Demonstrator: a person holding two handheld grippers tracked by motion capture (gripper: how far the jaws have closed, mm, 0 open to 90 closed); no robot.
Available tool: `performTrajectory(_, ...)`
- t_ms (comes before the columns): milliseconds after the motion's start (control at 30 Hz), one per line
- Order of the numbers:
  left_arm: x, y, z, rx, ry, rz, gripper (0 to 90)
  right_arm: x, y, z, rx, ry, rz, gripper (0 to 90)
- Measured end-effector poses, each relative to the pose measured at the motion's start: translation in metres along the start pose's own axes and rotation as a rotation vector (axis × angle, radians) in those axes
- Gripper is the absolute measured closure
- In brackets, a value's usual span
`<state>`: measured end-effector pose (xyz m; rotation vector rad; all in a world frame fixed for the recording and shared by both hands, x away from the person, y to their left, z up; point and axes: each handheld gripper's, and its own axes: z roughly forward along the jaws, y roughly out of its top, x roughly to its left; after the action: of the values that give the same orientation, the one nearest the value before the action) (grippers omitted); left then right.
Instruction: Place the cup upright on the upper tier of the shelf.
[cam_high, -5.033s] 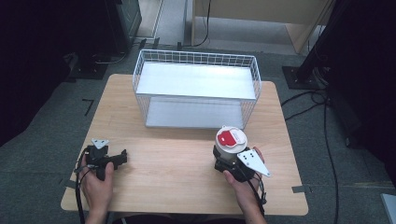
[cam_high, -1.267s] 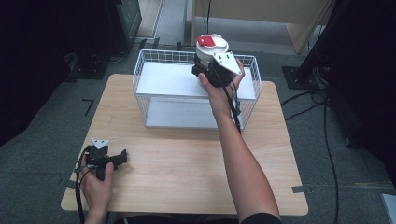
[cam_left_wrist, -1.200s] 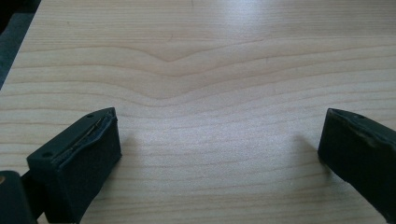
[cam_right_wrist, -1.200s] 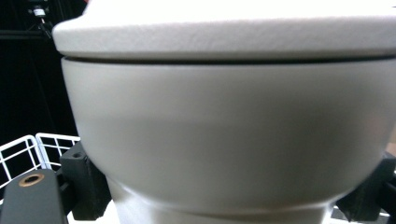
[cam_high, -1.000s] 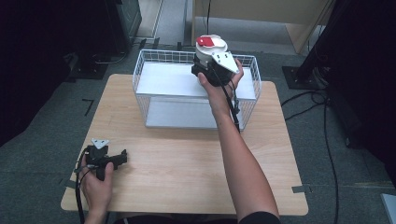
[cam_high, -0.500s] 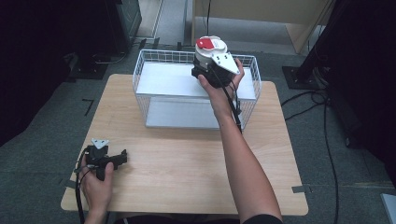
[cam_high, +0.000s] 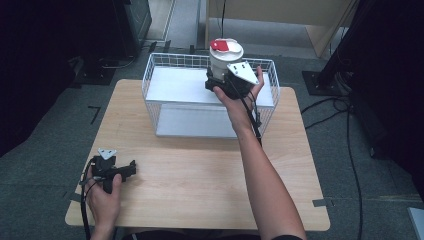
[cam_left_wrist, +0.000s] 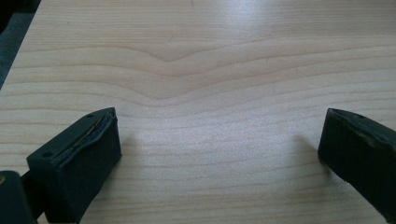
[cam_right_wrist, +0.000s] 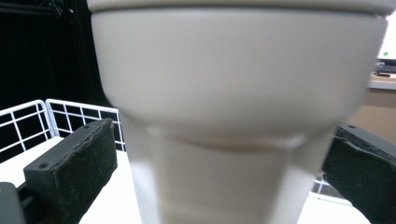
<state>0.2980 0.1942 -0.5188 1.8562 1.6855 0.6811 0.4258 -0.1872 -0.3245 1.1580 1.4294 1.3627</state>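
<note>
A white cup (cam_high: 223, 61) with a red-and-white lid (cam_high: 226, 45) hangs upright in the air over the far side of the white wire basket (cam_high: 150, 75). My right gripper (cam_high: 221, 79) is shut on the cup's lower part. In the right gripper view the cup (cam_right_wrist: 233, 93) stands between the two black jaws of that gripper (cam_right_wrist: 219, 163), with the basket's wires behind it. My left gripper (cam_high: 131, 169) rests on the wooden table (cam_high: 200, 170) at the front left. It is open, and the left gripper view has bare wood between the jaws of the left gripper (cam_left_wrist: 219, 149).
The basket stands at the table's far edge and has a white shelf or floor inside (cam_high: 180, 87). Dark equipment and cables (cam_high: 340, 110) lie on the floor around the table. A wooden cabinet (cam_high: 310, 20) stands behind.
Five seconds ago the right gripper held the cup low at the table's front right. It has carried it up over the basket and hovered nearly still for the last second. The left gripper stayed put.
</note>
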Motion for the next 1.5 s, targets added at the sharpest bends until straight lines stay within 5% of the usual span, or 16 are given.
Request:
performTrajectory(1000,0.0,0.0,0.0,-0.001,-0.001,0.001,0.0,-0.016,-0.022,-0.056,-0.016,0.026,0.02,0.0)
performTrajectory(1500,0.0,0.001,0.001,0.0,-0.002,0.002,0.0,-0.038,-0.035,-0.087,-0.013,0.006,0.01,0.0)
